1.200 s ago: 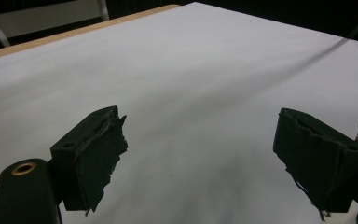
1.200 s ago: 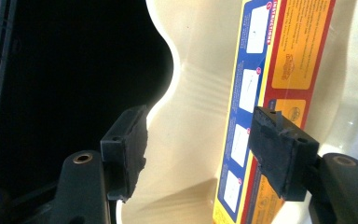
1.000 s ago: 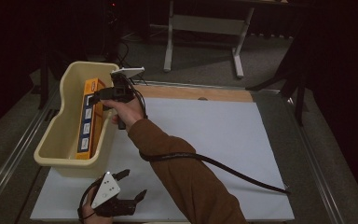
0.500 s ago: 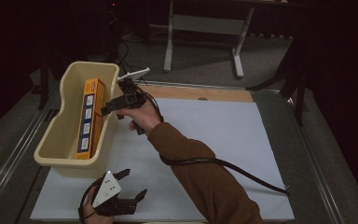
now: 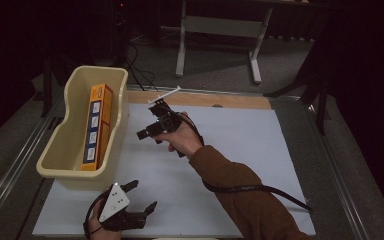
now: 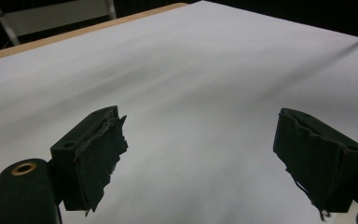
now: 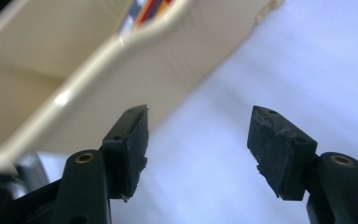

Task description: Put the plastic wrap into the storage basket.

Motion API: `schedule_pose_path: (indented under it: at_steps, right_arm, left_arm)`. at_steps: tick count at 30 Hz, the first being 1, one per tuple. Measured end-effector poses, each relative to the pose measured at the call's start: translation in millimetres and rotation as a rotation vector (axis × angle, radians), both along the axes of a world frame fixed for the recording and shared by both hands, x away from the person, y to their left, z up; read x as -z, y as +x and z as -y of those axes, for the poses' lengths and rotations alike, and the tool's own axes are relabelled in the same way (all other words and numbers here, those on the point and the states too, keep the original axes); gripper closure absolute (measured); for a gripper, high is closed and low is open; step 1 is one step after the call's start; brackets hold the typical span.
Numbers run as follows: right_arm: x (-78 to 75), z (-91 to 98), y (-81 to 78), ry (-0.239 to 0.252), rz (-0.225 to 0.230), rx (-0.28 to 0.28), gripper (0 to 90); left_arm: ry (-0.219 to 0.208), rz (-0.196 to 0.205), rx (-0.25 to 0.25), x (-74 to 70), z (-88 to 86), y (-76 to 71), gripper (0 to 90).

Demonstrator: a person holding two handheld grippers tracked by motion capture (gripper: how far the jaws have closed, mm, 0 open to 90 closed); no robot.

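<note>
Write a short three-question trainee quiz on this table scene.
1. True or false: the orange box lies inside the cream tub.
2. What is between the pads of the right gripper? A) the orange box B) nothing C) a cable
3. Which gripper sits nearer the bottom edge of the high view, over the white sheet?

Key:
1. True; it stands on its long edge in the tub.
2. B; the jaws stand apart over the sheet beside the tub.
3. The left gripper, jaws open and empty.

Dim, dark-edged high view; soft blur and glare in both gripper views.
</note>
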State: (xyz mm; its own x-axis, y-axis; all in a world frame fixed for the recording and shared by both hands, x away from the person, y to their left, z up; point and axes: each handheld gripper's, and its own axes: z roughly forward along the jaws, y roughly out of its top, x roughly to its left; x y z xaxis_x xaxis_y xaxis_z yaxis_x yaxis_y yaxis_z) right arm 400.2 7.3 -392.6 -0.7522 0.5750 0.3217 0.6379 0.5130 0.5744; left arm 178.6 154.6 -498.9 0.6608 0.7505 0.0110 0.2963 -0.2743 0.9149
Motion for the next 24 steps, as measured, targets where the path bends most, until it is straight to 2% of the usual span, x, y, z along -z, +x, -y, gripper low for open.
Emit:
schedule_pose_path:
  at_steps: [2, 6, 11, 12, 13, 15, 21, 24]
  right_arm:
    - [2.4, 10.2, -5.3, -0.003, 0.022, -0.026, 37.8]
    - [9.3, 30.3, -13.3, -0.002, 0.031, -0.046, 37.2]
    - [19.6, 56.3, -22.8, -0.004, 0.106, -0.068, 36.1]
    - [19.6, 56.3, -22.8, -0.004, 0.106, -0.068, 36.1]
    - [25.5, 67.8, -27.6, -0.011, 0.135, -0.073, 36.5]
    - [30.0, 76.3, -31.2, -0.02, 0.169, -0.081, 36.4]
    - [42.9, 100.9, -46.9, -0.088, 0.291, -0.113, 35.7]
    - [48.5, 113.1, -55.7, -0.071, 0.318, -0.131, 33.6]
  left_arm:
    - [0.0, -0.004, -0.005, 0.3, -0.2, 0.6, 15.4]
    - [0.003, -0.006, -0.012, 0.7, 0.2, 1.0, 15.4]
    - [0.007, -0.01, -0.03, 0.9, -1.9, 1.3, 15.3]
    - [0.007, -0.01, -0.03, 0.9, -1.9, 1.3, 15.3]
    - [0.005, -0.013, -0.038, 1.0, -3.1, 1.7, 15.3]
    - [-0.001, -0.014, -0.047, 1.0, -3.9, 1.7, 15.4]
    - [0.003, -0.022, -0.066, 1.6, -5.2, 2.5, 15.4]
    - [0.0, -0.022, -0.067, 1.7, -5.5, 2.5, 15.4]
